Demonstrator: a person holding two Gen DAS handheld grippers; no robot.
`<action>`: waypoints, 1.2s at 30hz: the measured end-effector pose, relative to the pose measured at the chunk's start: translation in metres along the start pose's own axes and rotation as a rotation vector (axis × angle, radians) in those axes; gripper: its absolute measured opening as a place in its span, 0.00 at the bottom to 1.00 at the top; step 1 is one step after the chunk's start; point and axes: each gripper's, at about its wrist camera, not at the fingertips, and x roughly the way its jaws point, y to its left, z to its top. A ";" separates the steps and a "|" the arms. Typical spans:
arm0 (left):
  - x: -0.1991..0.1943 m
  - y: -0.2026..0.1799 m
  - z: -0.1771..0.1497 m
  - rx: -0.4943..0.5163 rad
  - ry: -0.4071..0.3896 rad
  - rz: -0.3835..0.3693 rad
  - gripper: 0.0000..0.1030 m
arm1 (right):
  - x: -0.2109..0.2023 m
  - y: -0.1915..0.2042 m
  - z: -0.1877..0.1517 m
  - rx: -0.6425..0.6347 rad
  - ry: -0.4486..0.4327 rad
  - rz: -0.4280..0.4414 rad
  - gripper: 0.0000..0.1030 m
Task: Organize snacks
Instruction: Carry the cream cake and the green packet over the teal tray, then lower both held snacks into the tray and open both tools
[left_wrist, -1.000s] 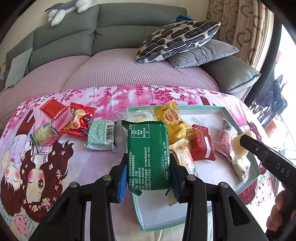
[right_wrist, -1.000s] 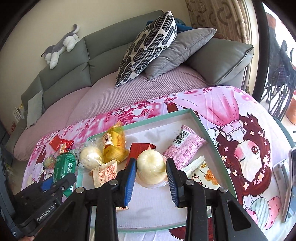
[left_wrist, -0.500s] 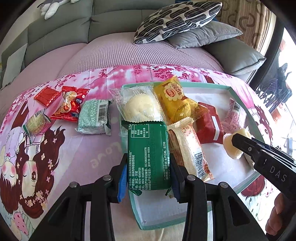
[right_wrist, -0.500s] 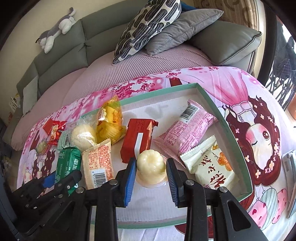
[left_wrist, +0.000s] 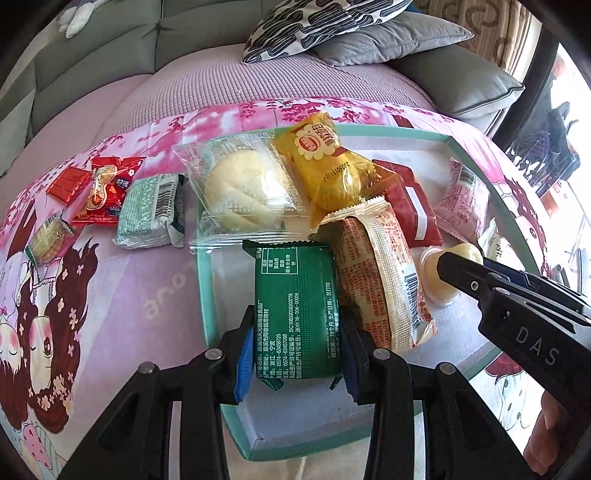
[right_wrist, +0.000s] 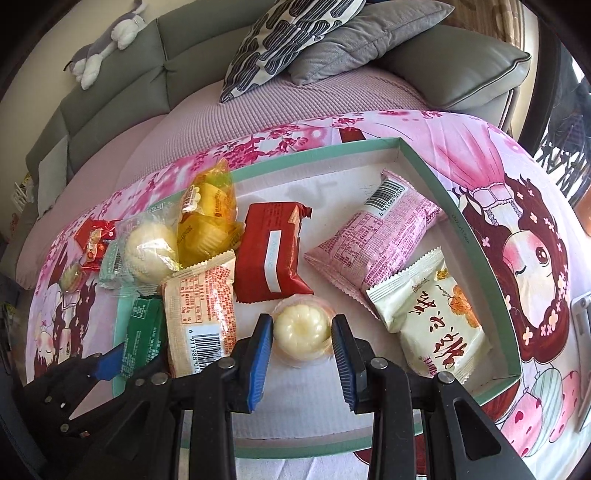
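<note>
My left gripper (left_wrist: 295, 354) is shut on a green snack pack (left_wrist: 297, 310) and holds it low over the near left corner of the teal-rimmed tray (left_wrist: 205, 295). My right gripper (right_wrist: 301, 350) is shut on a pale yellow pudding cup (right_wrist: 302, 330), low over the tray floor (right_wrist: 306, 398). The tray holds a clear-bagged bun (left_wrist: 240, 192), a yellow pack (left_wrist: 328, 162), a beige pack (left_wrist: 380, 280), a red pack (right_wrist: 273, 254), a pink pack (right_wrist: 376, 240) and a cream pack (right_wrist: 436, 317). The green pack also shows in the right wrist view (right_wrist: 142, 336).
Left of the tray on the pink cloth lie a pale green pack (left_wrist: 153, 210), a red pack (left_wrist: 105, 195), a small red square (left_wrist: 68, 184) and a small cracker pack (left_wrist: 48, 240). A grey sofa with cushions (right_wrist: 295, 40) stands behind.
Both grippers have moved down and forward toward the tray with their snacks still held. The green pack and the pudding cup now sit much lower over the tray floor.
</note>
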 end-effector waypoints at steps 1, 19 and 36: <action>0.002 -0.001 -0.001 0.002 0.006 -0.003 0.40 | 0.000 0.001 0.000 -0.002 -0.001 -0.002 0.34; -0.013 0.006 0.003 -0.017 -0.018 0.015 0.57 | -0.021 -0.001 0.002 -0.004 -0.042 -0.041 0.36; -0.042 0.022 0.010 -0.063 -0.099 0.013 0.58 | -0.033 -0.006 0.000 0.012 -0.080 -0.051 0.36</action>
